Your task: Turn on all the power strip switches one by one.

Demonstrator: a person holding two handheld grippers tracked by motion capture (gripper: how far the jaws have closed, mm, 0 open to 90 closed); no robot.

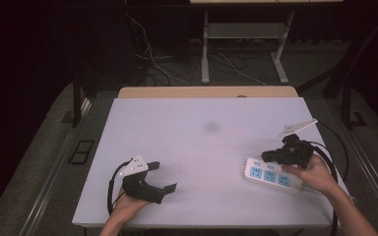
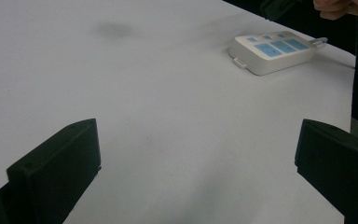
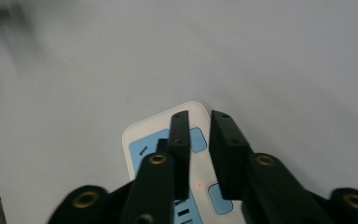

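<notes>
Looking down from the high view, the right gripper (image 1: pixel 270 156) sits over the near-right part of the table, but its jaws merge into one dark lump against the right hand (image 1: pixel 315 172), so their gap is hard to read there. The right gripper view settles it: the two black jaws stand nearly together with just a thin slit between them, nothing pinched, hanging over the end of the white power strip (image 3: pixel 165 140); whether the tips touch its face I cannot tell. A tiny red dot glows on the strip between the jaws, and the strip's near end is cut off at the bottom of that view.

Over on the near-left, the left gripper (image 1: pixel 165 176) is spread wide and holding nothing. From its own camera the jaws rise at the far left and far right edges, both cropped by the frame, with bare table between. That view catches the power strip (image 2: pixel 272 51) from the side, lying flat with its blue socket panels up, well apart from the left jaws.

The table (image 1: pixel 197 147) is a plain white sheet with a faint grey smudge (image 1: pixel 210 127) towards the back. Beyond it the room is dim: dark floor, loose cables (image 1: pixel 152 59) trailing, and the white legs of another stand (image 1: pixel 205 49).
</notes>
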